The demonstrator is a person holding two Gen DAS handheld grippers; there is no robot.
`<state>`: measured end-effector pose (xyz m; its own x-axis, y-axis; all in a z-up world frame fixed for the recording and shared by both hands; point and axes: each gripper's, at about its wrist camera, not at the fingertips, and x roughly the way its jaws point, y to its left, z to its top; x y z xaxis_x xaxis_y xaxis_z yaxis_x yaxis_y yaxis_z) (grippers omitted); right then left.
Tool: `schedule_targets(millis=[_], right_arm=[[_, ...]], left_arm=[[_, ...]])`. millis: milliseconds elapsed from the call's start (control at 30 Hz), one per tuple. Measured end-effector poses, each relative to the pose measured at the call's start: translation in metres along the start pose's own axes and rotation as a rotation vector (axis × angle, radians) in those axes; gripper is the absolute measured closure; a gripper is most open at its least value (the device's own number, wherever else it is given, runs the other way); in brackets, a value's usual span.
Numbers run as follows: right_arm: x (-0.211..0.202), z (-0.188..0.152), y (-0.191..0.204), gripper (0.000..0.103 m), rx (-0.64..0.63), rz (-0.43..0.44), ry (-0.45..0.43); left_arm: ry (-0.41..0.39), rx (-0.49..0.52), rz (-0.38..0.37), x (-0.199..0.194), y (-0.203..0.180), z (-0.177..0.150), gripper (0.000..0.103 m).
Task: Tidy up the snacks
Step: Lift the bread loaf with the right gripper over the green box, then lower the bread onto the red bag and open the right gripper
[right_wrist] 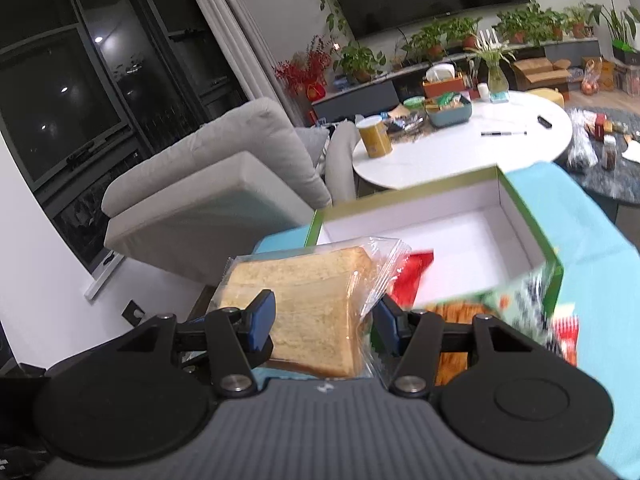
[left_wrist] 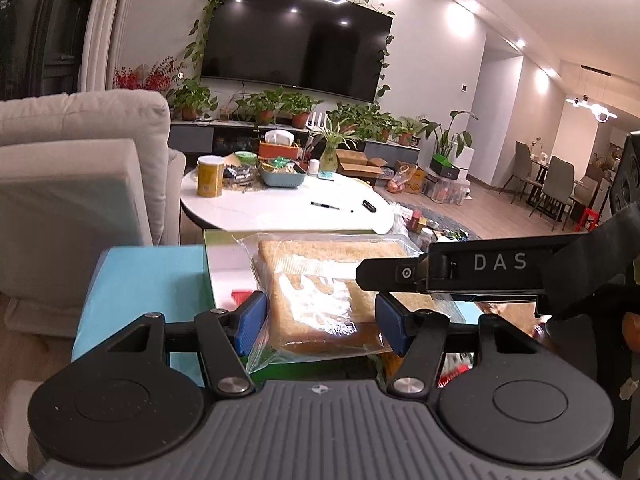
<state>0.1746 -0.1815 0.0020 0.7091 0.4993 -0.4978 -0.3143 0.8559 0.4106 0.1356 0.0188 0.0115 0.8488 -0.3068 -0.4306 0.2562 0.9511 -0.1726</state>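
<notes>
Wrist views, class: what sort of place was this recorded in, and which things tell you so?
Most likely a home living room: a wall-mounted television above a shelf of potted plants, a pale sofa, and a round white coffee table.

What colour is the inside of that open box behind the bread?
White inside the open box, with a green rim; clearest in the right wrist view.
</notes>
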Motion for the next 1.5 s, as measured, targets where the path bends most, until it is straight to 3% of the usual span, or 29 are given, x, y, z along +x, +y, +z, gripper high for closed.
schedule_targets(millis=[533,1267,1400,1500], right_arm=[[0.054,0.042,-0.026,0.067,-0.011,0.009,0.008],[0.114,0.038,-0.048,0.065,0.017,-0.051,0.082],[0.113,0.039,-0.049,0.061,0.025,-0.072,0.067],[0.107,0.040,-0.047,0.060,0.016,-0.076,0.051]], left_arm=[[0.018,0.036,0.062,0.074,0.014,0.033,0.046],[0.138,0.019,0.094,0.146,0.033,0.026,0.044],[0.117,0.045,0.151,0.146,0.030,0.024,0.027],[0.110,0.073,0.156,0.141,0.025,0.024,0.026]])
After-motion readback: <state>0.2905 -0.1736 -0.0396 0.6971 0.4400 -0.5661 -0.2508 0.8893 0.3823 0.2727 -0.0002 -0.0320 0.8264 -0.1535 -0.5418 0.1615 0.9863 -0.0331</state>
